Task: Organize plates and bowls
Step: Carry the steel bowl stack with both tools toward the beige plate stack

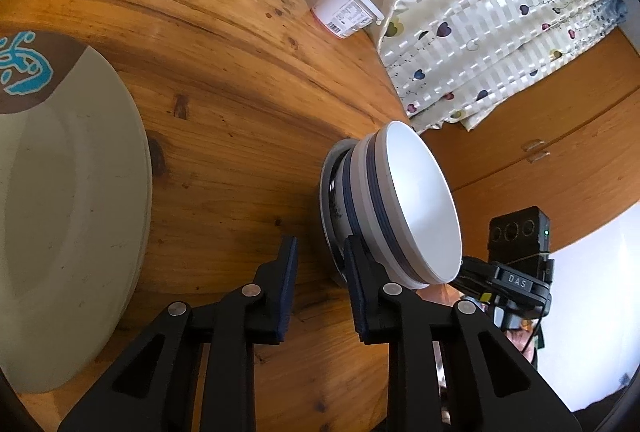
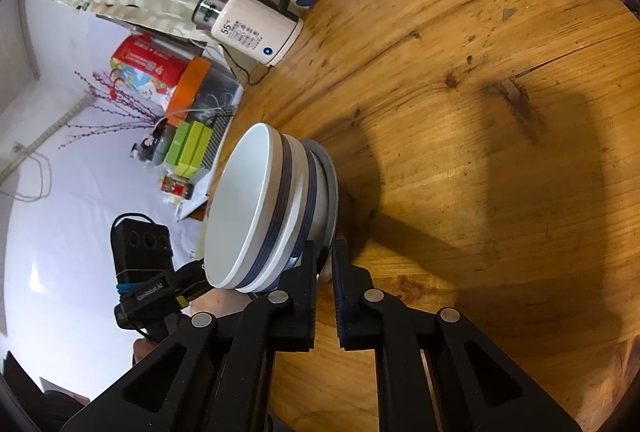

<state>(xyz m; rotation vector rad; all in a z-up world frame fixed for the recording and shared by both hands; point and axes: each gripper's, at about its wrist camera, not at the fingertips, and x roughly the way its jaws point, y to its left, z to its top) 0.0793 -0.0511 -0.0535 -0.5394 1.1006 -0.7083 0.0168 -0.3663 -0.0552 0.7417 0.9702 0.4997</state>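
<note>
We hold right tongs (image 2: 325,264) clenched on the saucer (image 2: 333,191) rim under the stacked bowls (image 2: 256,207); left tongs (image 1: 320,264) released, empty, beside it.

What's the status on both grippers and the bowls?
Right gripper shut on small plate rim under stacked bowls. Left gripper open, beside stack. Large plate apart.

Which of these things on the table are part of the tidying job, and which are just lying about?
Part of the job:
- stacked bowls
- small plate under the bowls
- big plate
- right gripper, jaws closed on the small plate's rim

Just lying about:
- kettle
- tub
- curtain
</note>
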